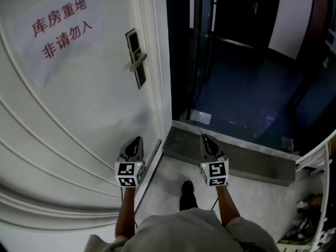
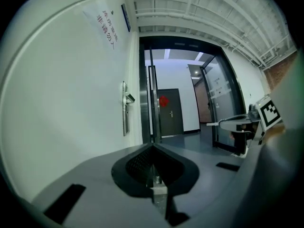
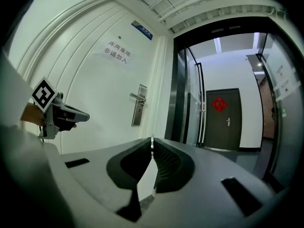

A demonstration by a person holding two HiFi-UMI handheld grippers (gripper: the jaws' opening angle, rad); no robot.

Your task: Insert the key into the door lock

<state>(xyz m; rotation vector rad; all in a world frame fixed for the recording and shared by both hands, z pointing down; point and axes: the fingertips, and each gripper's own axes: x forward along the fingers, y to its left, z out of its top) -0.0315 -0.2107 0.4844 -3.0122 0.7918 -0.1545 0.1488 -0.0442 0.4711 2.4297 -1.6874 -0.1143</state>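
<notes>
**White door on the left, key held tight in my right gripper**

White door (image 1: 79, 104) fills the space to the left of both my grippers. A paper sign (image 1: 60, 22) with red writing is stuck on it, high up and far ahead of my left gripper. The lock (image 1: 140, 76) sits near the door's edge, ahead of my left gripper. A silver handle (image 1: 137, 62) sticks out across it. I cannot make out the keyhole.

My left gripper (image 1: 137, 140) is just beside the door's edge. Its jaws are pressed together, and nothing is between them.

My right gripper (image 1: 203, 137) is level with the left one, a little apart on its right. Its jaws are squeezed tight on the key (image 3: 151, 144). The key is a thin silver strip, seen edge-on at the tips. It is well apart from the lock, which is ahead and to the left of this gripper.

Below the right gripper is a grey step (image 1: 236, 154). Ahead and to the right is a dark hall. Far at its end stands a dark door (image 3: 228, 122) with a red mark (image 3: 219, 104) on it.
</notes>
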